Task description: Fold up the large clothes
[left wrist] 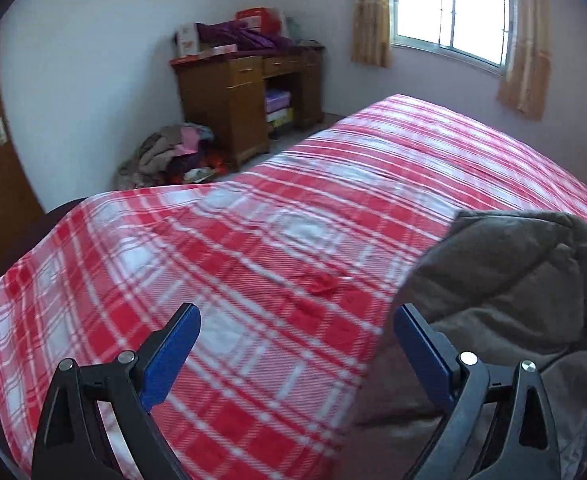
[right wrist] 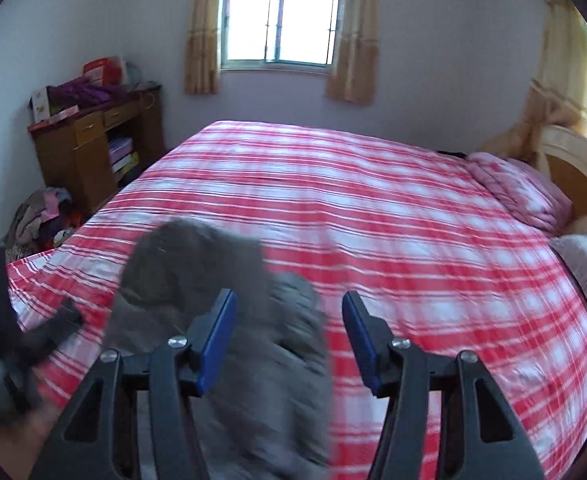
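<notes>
My left gripper (left wrist: pixel 297 332) gapes wide and empty; my right gripper (right wrist: pixel 289 320) stands half open, gripping nothing. The grey quilted padded garment (right wrist: pixel 221 320) lies bunched on the red-and-white checked bedspread (right wrist: pixel 393 208), probably set down for regripping.

no legible text anywhere, the boxes (left wrist: pixel 187 40) on the desk (left wrist: pixel 229 92) too blurred

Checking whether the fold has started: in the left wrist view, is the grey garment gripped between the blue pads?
No, the left gripper stands open over bare plaid bedspread, the grey garment beside it.
</notes>
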The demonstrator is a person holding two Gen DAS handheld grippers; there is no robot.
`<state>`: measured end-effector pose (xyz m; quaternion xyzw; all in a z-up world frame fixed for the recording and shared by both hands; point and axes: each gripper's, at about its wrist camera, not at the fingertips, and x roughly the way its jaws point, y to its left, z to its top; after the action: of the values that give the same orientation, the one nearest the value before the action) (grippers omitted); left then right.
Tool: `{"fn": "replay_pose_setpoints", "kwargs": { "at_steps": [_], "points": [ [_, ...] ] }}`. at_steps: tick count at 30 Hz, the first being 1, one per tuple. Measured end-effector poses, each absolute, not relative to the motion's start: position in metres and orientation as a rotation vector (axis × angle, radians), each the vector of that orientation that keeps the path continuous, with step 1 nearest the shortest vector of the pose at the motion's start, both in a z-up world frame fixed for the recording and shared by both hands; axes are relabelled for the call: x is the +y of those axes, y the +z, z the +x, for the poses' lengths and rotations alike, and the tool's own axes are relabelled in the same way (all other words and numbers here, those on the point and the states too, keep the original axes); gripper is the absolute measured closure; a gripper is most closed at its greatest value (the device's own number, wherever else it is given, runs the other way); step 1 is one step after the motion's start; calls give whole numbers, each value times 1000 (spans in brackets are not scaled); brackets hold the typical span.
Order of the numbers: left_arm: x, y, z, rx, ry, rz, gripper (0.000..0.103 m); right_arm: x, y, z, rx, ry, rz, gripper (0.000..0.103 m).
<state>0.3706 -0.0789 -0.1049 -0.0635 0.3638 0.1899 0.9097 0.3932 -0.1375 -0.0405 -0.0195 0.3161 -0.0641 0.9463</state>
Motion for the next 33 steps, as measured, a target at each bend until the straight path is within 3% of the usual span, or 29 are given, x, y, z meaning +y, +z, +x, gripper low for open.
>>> {"fn": "replay_pose_setpoints", "kwargs": {
  "at_steps": [11,17,33],
  "points": [
    [-159,-130,377,719,166,-1,5,-169,-145,407,702,-193,2,47],
    [-203,-148,378,685,171,161,5,-206,-171,398,713,-197,107,47],
    [-213,-176,387,687,195,168,3,-220,-201,405,725,-162,198,48]
  ]
}}
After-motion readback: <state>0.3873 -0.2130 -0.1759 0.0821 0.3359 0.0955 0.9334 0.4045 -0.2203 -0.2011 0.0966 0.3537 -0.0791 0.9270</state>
